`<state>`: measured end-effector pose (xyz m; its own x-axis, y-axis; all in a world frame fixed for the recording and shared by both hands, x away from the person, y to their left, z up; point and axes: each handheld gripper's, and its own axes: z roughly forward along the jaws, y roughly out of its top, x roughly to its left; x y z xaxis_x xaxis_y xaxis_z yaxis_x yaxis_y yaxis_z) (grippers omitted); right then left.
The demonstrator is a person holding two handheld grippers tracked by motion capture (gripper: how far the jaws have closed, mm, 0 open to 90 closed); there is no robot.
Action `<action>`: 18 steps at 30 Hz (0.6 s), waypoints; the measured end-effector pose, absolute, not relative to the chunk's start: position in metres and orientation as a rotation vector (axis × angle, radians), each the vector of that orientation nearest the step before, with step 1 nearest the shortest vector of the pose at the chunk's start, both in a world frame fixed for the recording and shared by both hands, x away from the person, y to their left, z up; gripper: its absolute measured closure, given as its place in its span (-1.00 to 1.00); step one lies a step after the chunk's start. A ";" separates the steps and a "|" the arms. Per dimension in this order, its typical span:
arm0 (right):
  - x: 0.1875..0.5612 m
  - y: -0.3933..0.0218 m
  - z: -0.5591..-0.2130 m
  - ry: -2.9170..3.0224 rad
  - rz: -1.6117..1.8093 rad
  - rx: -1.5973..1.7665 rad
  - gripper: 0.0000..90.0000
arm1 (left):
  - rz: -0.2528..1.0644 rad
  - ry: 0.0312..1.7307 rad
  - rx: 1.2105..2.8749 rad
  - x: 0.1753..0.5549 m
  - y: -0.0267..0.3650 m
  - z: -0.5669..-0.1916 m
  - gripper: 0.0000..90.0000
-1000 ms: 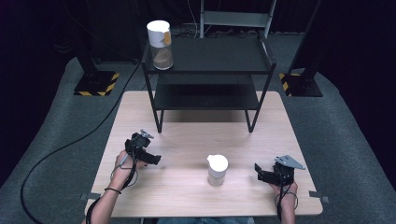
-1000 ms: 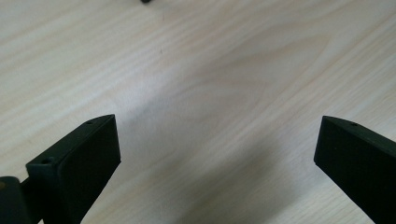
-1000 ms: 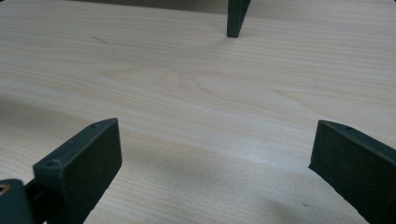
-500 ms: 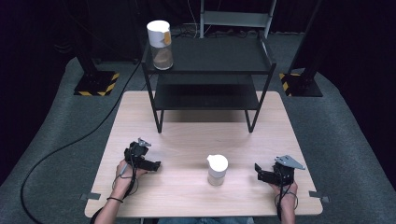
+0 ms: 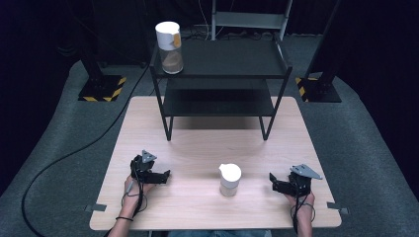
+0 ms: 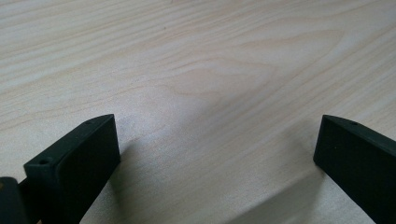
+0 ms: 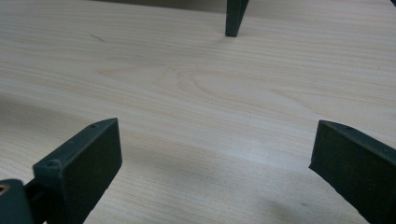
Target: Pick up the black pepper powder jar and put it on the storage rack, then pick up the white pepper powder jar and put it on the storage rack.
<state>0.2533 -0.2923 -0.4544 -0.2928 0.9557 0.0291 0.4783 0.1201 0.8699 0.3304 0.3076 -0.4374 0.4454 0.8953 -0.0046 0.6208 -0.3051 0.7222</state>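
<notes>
Table (image 5: 197,138) is lying under everything, pale wood, with a black shelf (image 5: 220,74) standing on its far half. Jar (image 5: 169,40), white-lidded with brownish contents, is sitting on the shelf's top level at its left end, well apart from both grippers.

Cup (image 5: 230,178), small and white-lidded, is standing upright on the near half of the table, between the two grippers and touching neither. It is sitting closer to the right gripper (image 5: 274,183) than to the left gripper (image 5: 165,176).

Both grippers are resting low at the table's near edge, each held in a hand, their tips pointing inward toward the cup. In the left gripper view the left gripper (image 6: 217,154) is showing its jaws spread wide with bare wood between them. In the right gripper view the right gripper (image 7: 217,154) is likewise gaping wide over bare wood, with a shelf leg (image 7: 236,17) standing farther off.
</notes>
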 end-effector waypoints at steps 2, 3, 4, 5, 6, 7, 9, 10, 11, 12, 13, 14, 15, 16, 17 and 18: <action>0.253 -0.293 -0.455 1.836 1.106 1.391 -0.98 | 0.535 1.266 2.039 0.330 0.308 -0.437 -1.00; 0.253 -0.293 -0.455 1.835 1.108 1.392 -0.98 | 0.536 1.267 2.038 0.330 0.307 -0.437 -1.00; 0.253 -0.293 -0.455 1.832 1.109 1.394 -0.98 | 0.537 1.267 2.037 0.330 0.307 -0.438 -1.00; 0.252 -0.293 -0.455 1.827 1.107 1.395 -0.98 | 0.537 1.268 2.037 0.330 0.307 -0.438 -1.00; 0.252 -0.292 -0.455 1.825 1.105 1.394 -0.98 | 0.540 1.269 2.036 0.329 0.307 -0.438 -1.00; 0.251 -0.292 -0.455 1.825 1.104 1.390 -0.99 | 0.542 1.271 2.037 0.329 0.306 -0.437 -0.99; 0.251 -0.290 -0.456 1.820 1.096 1.389 -1.00 | 0.551 1.271 2.036 0.328 0.305 -0.438 -0.99; 0.251 -0.291 -0.455 1.825 1.099 1.388 -1.00 | 0.563 1.266 2.038 0.326 0.304 -0.438 -0.99; 0.251 -0.291 -0.455 1.828 1.101 1.387 -1.00 | 0.577 1.261 2.042 0.325 0.303 -0.438 -0.99; 0.251 -0.291 -0.455 1.827 1.096 1.387 -1.00 | 0.588 1.248 2.048 0.323 0.302 -0.438 -0.99; 0.250 -0.289 -0.455 1.826 1.085 1.387 -1.00 | 0.598 1.242 2.048 0.322 0.300 -0.439 -0.99; 0.250 -0.287 -0.454 1.826 1.073 1.385 -1.00 | 0.606 1.237 2.052 0.321 0.300 -0.439 -0.99; 0.249 -0.285 -0.454 1.825 1.061 1.383 -1.00 | 0.607 1.237 2.051 0.321 0.299 -0.439 -0.99; 0.249 -0.282 -0.454 1.823 1.046 1.383 -1.00 | 0.603 1.236 2.052 0.321 0.300 -0.439 -0.99; 0.247 -0.280 -0.454 1.821 1.035 1.376 -1.00 | 0.591 1.239 2.049 0.323 0.301 -0.439 -0.99; 0.245 -0.276 -0.454 1.806 1.020 1.373 -1.00 | 0.578 1.238 2.054 0.324 0.303 -0.438 -0.99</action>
